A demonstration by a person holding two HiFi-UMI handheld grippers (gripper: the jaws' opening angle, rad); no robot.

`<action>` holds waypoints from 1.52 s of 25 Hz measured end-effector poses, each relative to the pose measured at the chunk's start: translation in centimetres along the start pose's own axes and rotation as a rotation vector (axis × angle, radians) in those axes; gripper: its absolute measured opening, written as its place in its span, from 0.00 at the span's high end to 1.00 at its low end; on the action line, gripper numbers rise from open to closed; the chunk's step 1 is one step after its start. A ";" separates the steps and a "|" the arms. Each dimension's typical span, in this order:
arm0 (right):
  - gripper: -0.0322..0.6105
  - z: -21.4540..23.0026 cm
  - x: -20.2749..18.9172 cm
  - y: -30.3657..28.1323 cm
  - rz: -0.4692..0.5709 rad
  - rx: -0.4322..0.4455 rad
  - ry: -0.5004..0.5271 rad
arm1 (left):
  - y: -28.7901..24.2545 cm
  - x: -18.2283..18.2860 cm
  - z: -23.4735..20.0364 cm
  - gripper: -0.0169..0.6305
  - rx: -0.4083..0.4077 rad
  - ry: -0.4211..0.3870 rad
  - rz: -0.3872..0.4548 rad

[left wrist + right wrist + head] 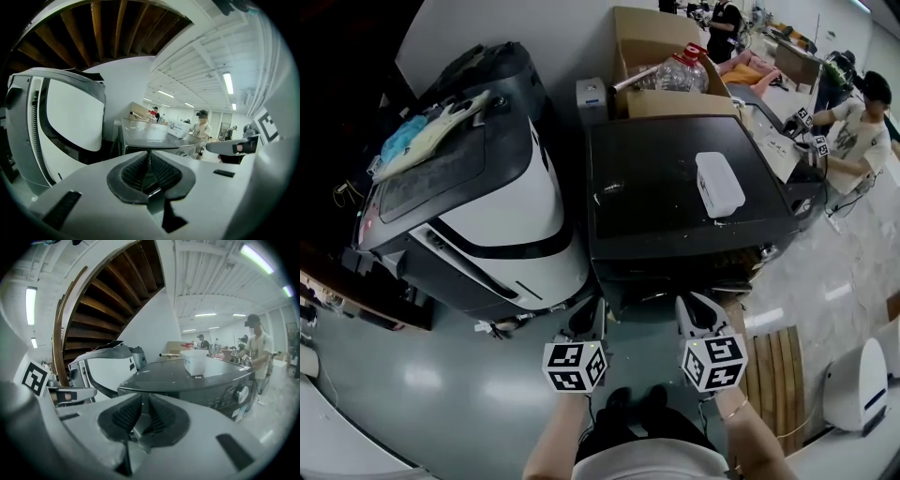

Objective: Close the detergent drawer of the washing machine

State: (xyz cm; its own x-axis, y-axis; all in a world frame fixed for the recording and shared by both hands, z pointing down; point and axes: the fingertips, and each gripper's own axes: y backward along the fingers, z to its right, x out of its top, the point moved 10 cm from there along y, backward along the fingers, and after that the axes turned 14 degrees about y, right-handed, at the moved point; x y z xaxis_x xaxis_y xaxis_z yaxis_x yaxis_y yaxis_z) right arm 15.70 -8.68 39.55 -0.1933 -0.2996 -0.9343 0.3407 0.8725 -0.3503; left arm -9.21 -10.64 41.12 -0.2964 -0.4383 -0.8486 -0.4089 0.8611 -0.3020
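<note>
jaws closed, empty, in front of the washing machine (656, 202)
the left gripper (587, 317) and right gripper (697, 314) hover side by side, each with pads pressed together on nothing; just beyond stands the dark machine, its detergent drawer not clearly visible, 1 white tub (719, 183) on top.

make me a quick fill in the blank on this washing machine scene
1. A ____ plastic box sits on top of the dark washing machine.
2. The left gripper has its fingers ____, with nothing between them.
3. Behind the machine, a clear bottle lies in a carton made of ____.
Missing words: white; shut; cardboard.
</note>
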 end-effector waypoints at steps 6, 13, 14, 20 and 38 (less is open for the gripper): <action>0.91 -0.4 0.5 1.7 0.031 0.000 0.000 | 1.6 0.4 0.8 0.97 -0.008 -0.034 0.026; 0.95 -0.9 0.8 3.3 0.081 0.015 -0.011 | 3.3 0.6 1.4 0.98 -0.017 -0.041 0.054; 0.95 -1.0 0.8 3.6 0.089 0.017 -0.018 | 3.6 0.6 1.5 0.98 -0.018 -0.042 0.059; 0.95 -1.4 1.0 4.5 0.093 0.010 -0.009 | 4.9 0.7 1.5 0.98 -0.010 -0.039 0.085; 0.95 -0.8 0.6 6.6 0.102 -0.014 -0.023 | 6.3 0.2 2.6 0.98 -0.004 -0.047 0.100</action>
State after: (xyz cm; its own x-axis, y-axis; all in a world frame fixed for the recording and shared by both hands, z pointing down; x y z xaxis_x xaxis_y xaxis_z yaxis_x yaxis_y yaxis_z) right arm 17.06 -2.81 36.75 -0.1369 -0.2176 -0.9664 0.3451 0.9040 -0.2524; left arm -9.58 -4.63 37.95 -0.2953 -0.3381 -0.8936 -0.3827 0.8988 -0.2136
